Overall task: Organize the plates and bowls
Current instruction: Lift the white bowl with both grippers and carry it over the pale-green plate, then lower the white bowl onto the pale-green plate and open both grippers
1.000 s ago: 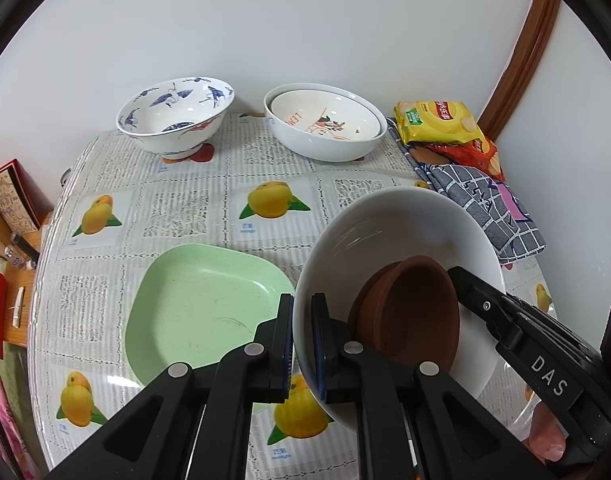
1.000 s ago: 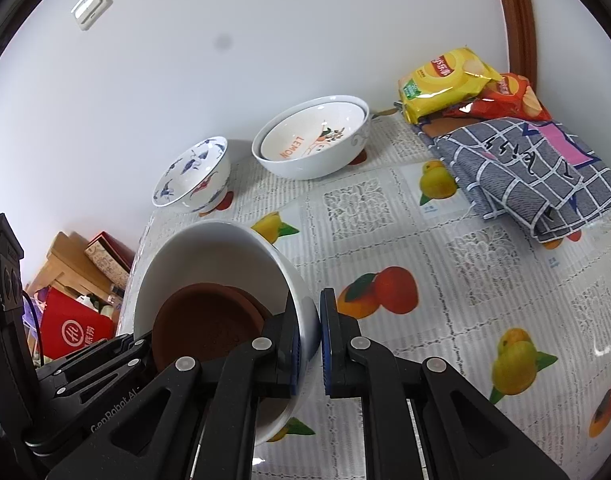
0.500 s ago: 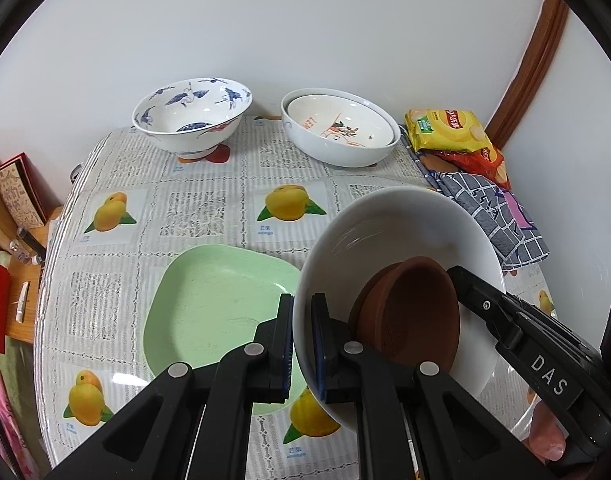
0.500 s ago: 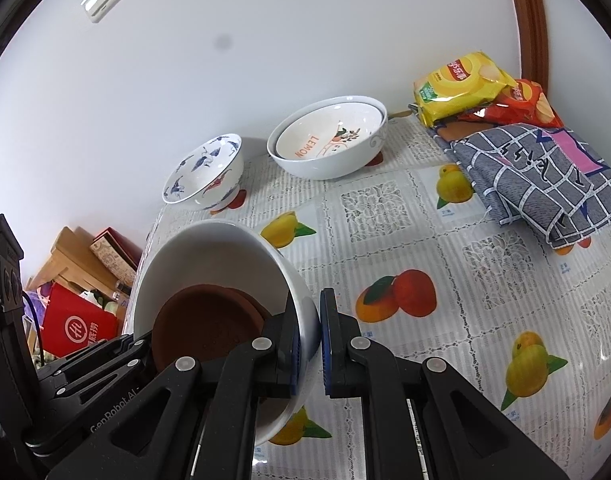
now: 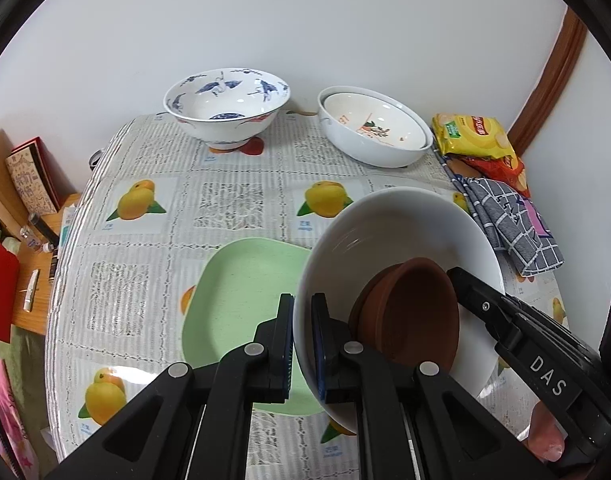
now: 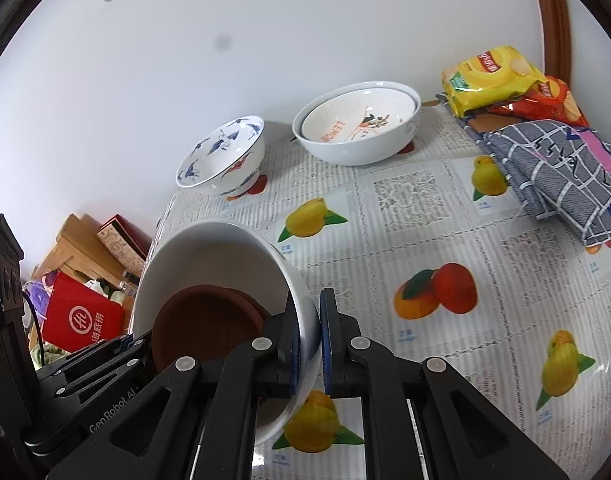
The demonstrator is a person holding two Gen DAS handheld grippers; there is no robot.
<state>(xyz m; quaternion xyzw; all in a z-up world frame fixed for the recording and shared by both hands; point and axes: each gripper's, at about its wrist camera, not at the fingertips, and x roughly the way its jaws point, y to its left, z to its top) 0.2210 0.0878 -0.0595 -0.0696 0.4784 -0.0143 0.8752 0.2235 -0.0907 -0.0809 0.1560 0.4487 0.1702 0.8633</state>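
A large white bowl (image 5: pixel 401 232) hangs tilted above the table, gripped by its rim from both sides. My left gripper (image 5: pixel 303 308) is shut on its near-left rim. My right gripper (image 6: pixel 310 308) is shut on the opposite rim of the white bowl (image 6: pixel 213 256). Brown clay dishes (image 5: pixel 409 312) lie stacked inside it, leaning toward the low side. A pale green square plate (image 5: pixel 241 304) lies flat on the table, partly under the bowl. At the back stand a blue-patterned bowl (image 5: pixel 225 108) and nested white bowls with an orange print (image 5: pixel 375 132).
The round table (image 5: pixel 145 224) wears a fruit-print cloth and stands against a white wall. Snack bags (image 5: pixel 477 140) and a folded checked cloth (image 5: pixel 513 228) lie at its right edge. Boxes and a red bag (image 6: pixel 81 316) crowd a shelf past the left edge.
Both grippers have carried the white bowl leftward together, so it now hangs further over the green plate. Neither grip has changed, and the brown dishes sit as before.
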